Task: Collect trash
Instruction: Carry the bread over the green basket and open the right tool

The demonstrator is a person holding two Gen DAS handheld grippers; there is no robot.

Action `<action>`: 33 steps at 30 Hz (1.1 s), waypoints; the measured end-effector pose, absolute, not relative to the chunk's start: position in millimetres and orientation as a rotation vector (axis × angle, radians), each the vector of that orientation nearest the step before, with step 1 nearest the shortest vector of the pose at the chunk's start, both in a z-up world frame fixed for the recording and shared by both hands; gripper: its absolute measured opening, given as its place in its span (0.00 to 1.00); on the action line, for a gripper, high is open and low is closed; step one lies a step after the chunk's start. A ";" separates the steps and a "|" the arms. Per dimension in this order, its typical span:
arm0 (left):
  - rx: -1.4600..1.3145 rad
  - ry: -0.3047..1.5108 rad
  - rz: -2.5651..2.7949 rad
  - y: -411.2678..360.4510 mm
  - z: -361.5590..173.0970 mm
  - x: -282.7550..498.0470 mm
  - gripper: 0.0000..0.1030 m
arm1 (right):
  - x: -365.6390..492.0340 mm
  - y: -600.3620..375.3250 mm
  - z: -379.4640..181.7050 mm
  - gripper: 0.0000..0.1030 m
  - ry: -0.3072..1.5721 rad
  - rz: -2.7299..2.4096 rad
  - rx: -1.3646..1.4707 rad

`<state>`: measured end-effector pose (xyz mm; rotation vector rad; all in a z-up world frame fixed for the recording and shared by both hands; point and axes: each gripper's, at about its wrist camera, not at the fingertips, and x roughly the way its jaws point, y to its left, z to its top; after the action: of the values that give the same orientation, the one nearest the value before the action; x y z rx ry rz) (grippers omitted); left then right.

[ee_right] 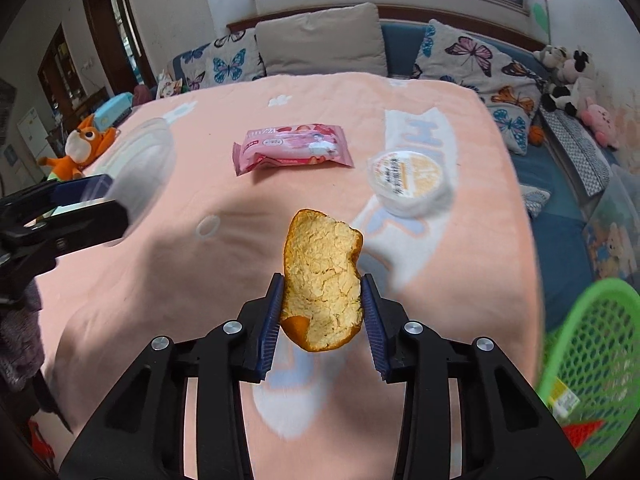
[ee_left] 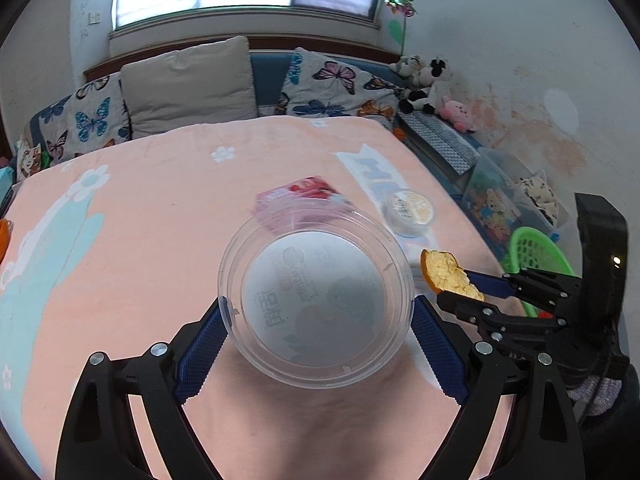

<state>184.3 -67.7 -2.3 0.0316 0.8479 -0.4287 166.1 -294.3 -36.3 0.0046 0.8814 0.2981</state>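
Observation:
My left gripper [ee_left: 316,312] is shut on a clear plastic cup [ee_left: 316,300], held above the peach blanket with its base toward the camera; the cup also shows in the right wrist view [ee_right: 138,168]. My right gripper [ee_right: 322,304] is shut on a piece of orange peel [ee_right: 320,276], pith side up; the peel shows in the left wrist view [ee_left: 448,274], just right of the cup. A pink wipes packet [ee_right: 292,148] and a small round white container [ee_right: 412,182] lie on the blanket ahead.
A green mesh basket [ee_right: 592,364] holding some scraps stands off the bed's right edge. Cushions [ee_right: 320,40] line the far side. Plush toys [ee_right: 568,80] sit at the far right, and an orange plush fox [ee_right: 80,148] at the left edge.

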 end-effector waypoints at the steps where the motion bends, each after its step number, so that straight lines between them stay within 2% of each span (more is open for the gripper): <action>1: 0.034 0.847 -0.439 -73.1 -1.4 182.2 0.84 | 159.3 -300.9 -33.5 0.38 0.876 0.291 0.013; 28: 0.194 0.821 -0.729 -263.2 21.5 131.0 0.84 | 33.0 -507.6 -12.9 0.41 0.814 -0.112 0.158; 31: 0.215 0.819 -0.749 -281.6 22.9 126.2 0.84 | 27.8 -524.6 -17.4 0.43 0.816 -0.141 0.186; 33: 0.222 0.818 -0.763 -291.6 24.0 123.9 0.84 | 23.3 -535.3 -19.8 0.49 0.810 -0.162 0.206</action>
<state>123.9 -291.6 24.0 0.2223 0.8182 -0.7633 23.3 -535.3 -19.8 0.2057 0.8104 -0.1620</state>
